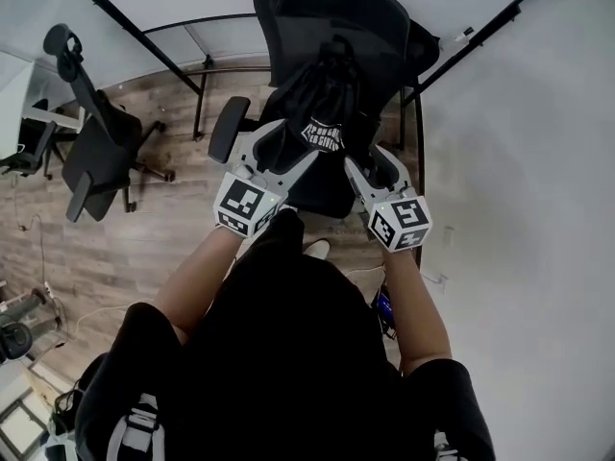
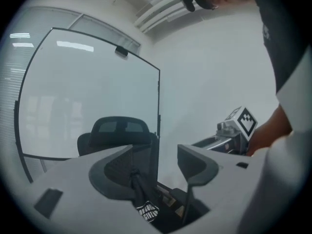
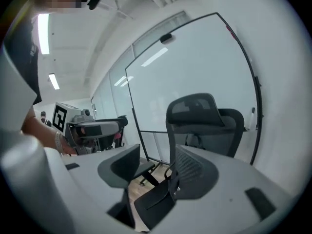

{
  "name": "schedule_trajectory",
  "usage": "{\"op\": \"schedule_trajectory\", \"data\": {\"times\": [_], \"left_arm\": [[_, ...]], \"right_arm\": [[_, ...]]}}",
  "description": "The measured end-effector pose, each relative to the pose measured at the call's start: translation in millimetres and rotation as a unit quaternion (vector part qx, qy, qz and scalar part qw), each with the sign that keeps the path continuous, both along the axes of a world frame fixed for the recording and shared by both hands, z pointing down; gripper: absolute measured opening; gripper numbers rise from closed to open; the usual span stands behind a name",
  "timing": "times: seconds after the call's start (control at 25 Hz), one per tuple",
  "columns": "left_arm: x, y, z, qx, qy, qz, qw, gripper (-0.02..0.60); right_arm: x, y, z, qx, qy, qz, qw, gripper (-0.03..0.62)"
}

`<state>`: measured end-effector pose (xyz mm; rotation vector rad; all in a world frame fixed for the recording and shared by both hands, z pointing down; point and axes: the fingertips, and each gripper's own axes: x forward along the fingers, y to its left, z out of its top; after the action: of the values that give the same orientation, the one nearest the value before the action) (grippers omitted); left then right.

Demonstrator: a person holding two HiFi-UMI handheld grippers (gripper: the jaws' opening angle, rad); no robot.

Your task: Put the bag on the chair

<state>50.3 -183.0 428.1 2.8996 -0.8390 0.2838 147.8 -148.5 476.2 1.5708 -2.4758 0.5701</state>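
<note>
Both forearms reach forward, side by side, nearly level and dipping a little. There are two grippers, one per hand. The left gripper (image 1: 288, 144) has its fingers (image 2: 114, 172) standing wide apart, pressing on nothing. A dark strap (image 2: 134, 185) runs up just beside the left-hand finger. The right gripper (image 1: 363, 157) is also spread, with bare space between its fingers.

One black bag (image 1: 322, 99) with white print sits just beyond the fingertips, between the two pairs of fingers. It is over the seat of the nearest chair (image 1: 336, 12); I cannot tell if it rests there.

A second chair (image 3: 231, 126) stands beyond the fingers, right behind the first. A third chair (image 1: 96, 147) stands well off to the left on the wooden floor (image 1: 144, 248).
</note>
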Motion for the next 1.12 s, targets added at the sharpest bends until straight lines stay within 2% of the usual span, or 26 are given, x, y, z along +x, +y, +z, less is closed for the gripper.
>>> {"op": "schedule_trajectory", "data": {"times": [0.08, 0.24, 0.48, 0.76, 1.12], "left_arm": [[-2, 25, -25, 0.019, 0.008, 0.010, 0.9997, 0.257], [-8, 67, -66, 0.040, 0.026, 0.017, 0.9987, 0.214], [-13, 126, -105, 0.054, 0.052, 0.037, 0.9965, 0.122], [-16, 167, -134, 0.067, 0.077, 0.041, 0.9940, 0.018], [-12, 188, -137, 0.071, 0.069, 0.052, 0.9937, 0.005]], "right_arm": [[-11, 20, -28, 0.033, -0.012, -0.023, 0.999, 0.209], [-30, 60, -90, 0.107, -0.048, -0.058, 0.991, 0.115], [-55, 111, -149, 0.174, -0.017, -0.095, 0.980, 0.057], [-63, 151, -171, 0.200, -0.006, -0.101, 0.975, 0.011], [-69, 167, -180, 0.214, -0.003, -0.106, 0.971, 0.002]]}}
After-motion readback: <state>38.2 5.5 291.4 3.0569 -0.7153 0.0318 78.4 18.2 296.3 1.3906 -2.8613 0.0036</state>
